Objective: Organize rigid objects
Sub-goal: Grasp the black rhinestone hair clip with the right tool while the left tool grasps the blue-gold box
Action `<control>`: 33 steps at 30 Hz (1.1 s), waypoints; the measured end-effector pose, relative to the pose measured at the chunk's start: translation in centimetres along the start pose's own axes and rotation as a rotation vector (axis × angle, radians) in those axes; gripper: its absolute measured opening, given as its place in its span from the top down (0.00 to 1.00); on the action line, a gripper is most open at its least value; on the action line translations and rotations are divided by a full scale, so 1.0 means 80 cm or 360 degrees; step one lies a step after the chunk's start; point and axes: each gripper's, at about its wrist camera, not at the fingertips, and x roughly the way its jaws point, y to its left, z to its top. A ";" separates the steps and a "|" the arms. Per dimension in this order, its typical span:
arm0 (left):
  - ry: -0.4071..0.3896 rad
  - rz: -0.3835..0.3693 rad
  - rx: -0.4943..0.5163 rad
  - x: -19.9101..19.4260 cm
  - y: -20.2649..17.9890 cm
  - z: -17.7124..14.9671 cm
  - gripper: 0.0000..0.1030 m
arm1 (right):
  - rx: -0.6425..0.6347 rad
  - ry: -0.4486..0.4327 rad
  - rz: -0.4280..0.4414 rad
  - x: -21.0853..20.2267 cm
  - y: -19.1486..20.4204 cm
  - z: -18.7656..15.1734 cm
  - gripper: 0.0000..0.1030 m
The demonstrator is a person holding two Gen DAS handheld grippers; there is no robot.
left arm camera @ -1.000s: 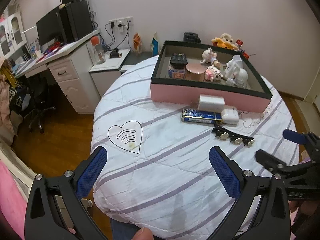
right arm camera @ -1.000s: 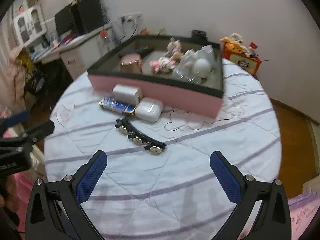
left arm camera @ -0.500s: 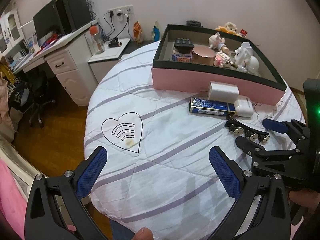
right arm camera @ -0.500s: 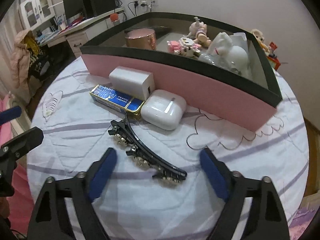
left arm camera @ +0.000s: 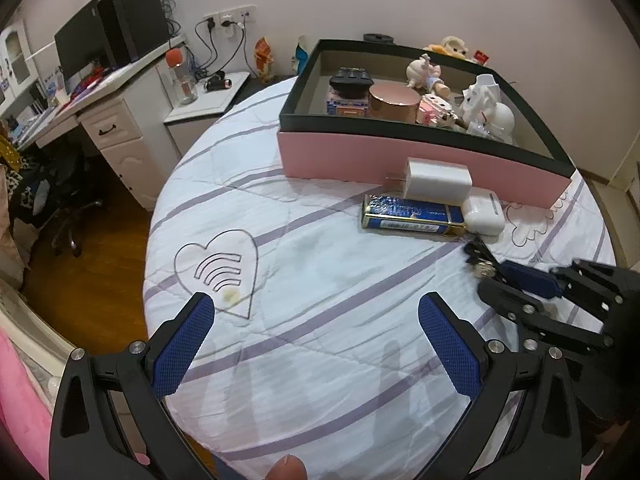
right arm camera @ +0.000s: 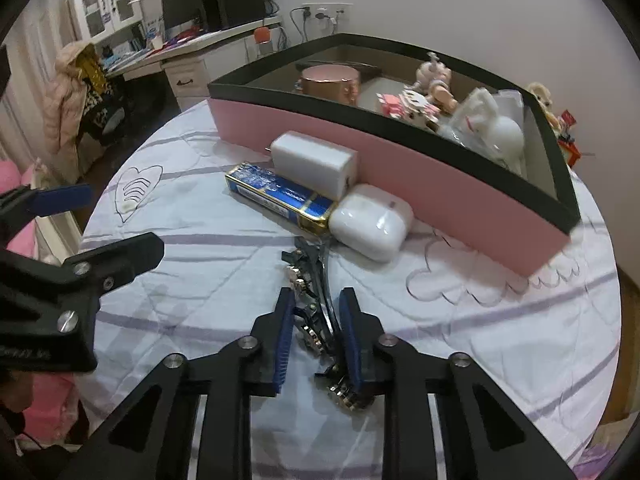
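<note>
A black jewelled hair clip (right arm camera: pixel 310 300) lies on the white striped bedcover (right arm camera: pixel 200 240), and my right gripper (right arm camera: pixel 316 336) is shut on it, the pads on either side of its middle. The clip's tip shows in the left wrist view (left arm camera: pixel 478 256), beside the right gripper (left arm camera: pixel 528 280). A white charger (right arm camera: pixel 314 166), a blue tin (right arm camera: pixel 280 194) and a white earbud case (right arm camera: pixel 370 220) lie against the pink box (right arm camera: pixel 400 164). My left gripper (left arm camera: pixel 316 348) is open and empty over the cover's near edge.
The pink box with a black rim (left arm camera: pixel 400 156) holds figurines, a copper tin (left arm camera: pixel 394 102) and a remote. A white desk (left arm camera: pixel 108 120) with a monitor stands at the left. An office chair (left arm camera: pixel 68 216) stands on the wood floor.
My right gripper moved forward and down onto the hair clip and closed from wide open onto it. My left gripper stayed open and shifted slightly nearer the box.
</note>
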 end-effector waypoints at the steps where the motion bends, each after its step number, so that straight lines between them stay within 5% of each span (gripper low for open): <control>1: -0.0001 -0.0012 -0.0001 0.002 -0.002 0.002 0.00 | 0.0025 0.0000 0.0003 -0.004 -0.005 -0.005 0.81; 15: 0.0030 -0.0110 0.0143 0.066 -0.060 0.033 0.00 | 0.0180 -0.0005 -0.0025 -0.017 -0.042 -0.014 0.81; 29: -0.0016 -0.0155 0.0110 0.093 -0.068 0.057 0.01 | 0.0210 -0.0015 0.0007 -0.013 -0.047 -0.013 0.81; 33: -0.0051 -0.0150 0.0099 0.085 -0.059 0.052 0.19 | 0.0217 -0.0018 0.0003 -0.013 -0.047 -0.013 0.81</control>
